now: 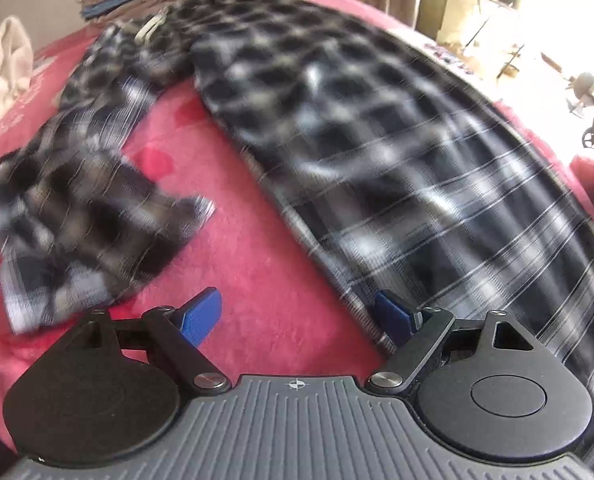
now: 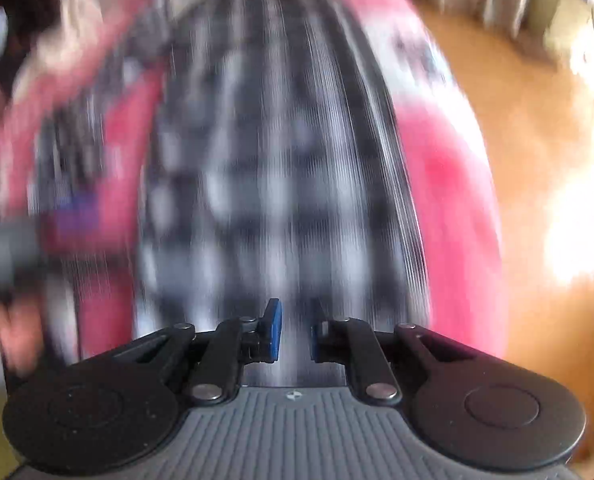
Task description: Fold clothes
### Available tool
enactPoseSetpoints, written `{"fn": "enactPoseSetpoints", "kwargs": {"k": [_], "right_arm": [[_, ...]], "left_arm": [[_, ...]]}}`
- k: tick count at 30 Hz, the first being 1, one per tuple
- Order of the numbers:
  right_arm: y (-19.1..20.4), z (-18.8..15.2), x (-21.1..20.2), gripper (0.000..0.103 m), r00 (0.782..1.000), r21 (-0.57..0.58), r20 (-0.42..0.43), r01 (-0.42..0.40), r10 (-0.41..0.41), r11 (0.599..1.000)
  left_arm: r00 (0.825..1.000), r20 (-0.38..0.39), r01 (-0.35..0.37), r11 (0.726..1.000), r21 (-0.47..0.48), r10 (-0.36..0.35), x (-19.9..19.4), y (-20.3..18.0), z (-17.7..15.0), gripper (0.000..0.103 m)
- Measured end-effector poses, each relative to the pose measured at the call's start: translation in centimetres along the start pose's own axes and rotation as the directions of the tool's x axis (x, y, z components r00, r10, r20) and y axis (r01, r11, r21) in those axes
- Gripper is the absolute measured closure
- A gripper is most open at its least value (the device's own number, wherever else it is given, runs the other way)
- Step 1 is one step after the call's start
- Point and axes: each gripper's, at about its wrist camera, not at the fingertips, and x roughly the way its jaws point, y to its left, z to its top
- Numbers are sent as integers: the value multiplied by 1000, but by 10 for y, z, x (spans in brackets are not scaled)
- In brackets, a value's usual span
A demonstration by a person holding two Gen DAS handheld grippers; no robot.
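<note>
Plaid trousers on pink blanket, w/ left hand-held gripper spread at hem.

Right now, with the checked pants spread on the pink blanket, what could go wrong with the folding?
1. One leg of the pants lies bunched up on the left, so a fold made now may trap creases.
2. The left gripper is open with one finger at the pants' hem; it might pinch the pink blanket too.
3. The right gripper view is badly blurred, so its grab could miss.
</note>
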Motion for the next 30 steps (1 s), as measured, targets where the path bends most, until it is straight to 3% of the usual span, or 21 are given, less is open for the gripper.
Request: {"fn": "enactPoseSetpoints", "kwargs": {"k": [3, 7, 10, 12, 14, 22, 25, 30], "right_arm": [[29, 67, 40, 89, 993, -87, 117, -17, 27, 996], [56, 138, 109, 89, 989, -90, 149, -10, 24, 996], [60, 154, 144, 89, 987, -57, 163, 11, -1, 998], [55, 138, 155, 89, 990, -40, 139, 8, -2, 999], [56, 110, 146, 88, 984, -90, 177, 13, 3, 996], [59, -66, 58, 75, 994, -149, 109, -6, 23, 989], [74, -99, 33, 73, 996, -247, 84, 29, -9, 969], [84, -92, 38, 73, 994, -224, 113, 34, -8, 974]], "left_arm": [[999, -19, 28, 996, -82, -30, -1, 16, 0, 18], [1000, -15, 17, 984, -176, -20, -2, 37, 2, 18], [999, -23, 30, 967, -254, -37, 1, 55, 6, 18], [998, -21, 50, 953, -300, -59, 2, 64, 7, 18], [997, -18, 67, 942, -329, -78, 3, 70, 10, 18], [995, -15, 86, 945, -314, -96, 4, 68, 17, 18], [997, -4, 75, 955, -287, -79, -1, 62, 15, 18], [999, 45, 18, 976, -217, -8, -15, 53, 13, 18]]}}
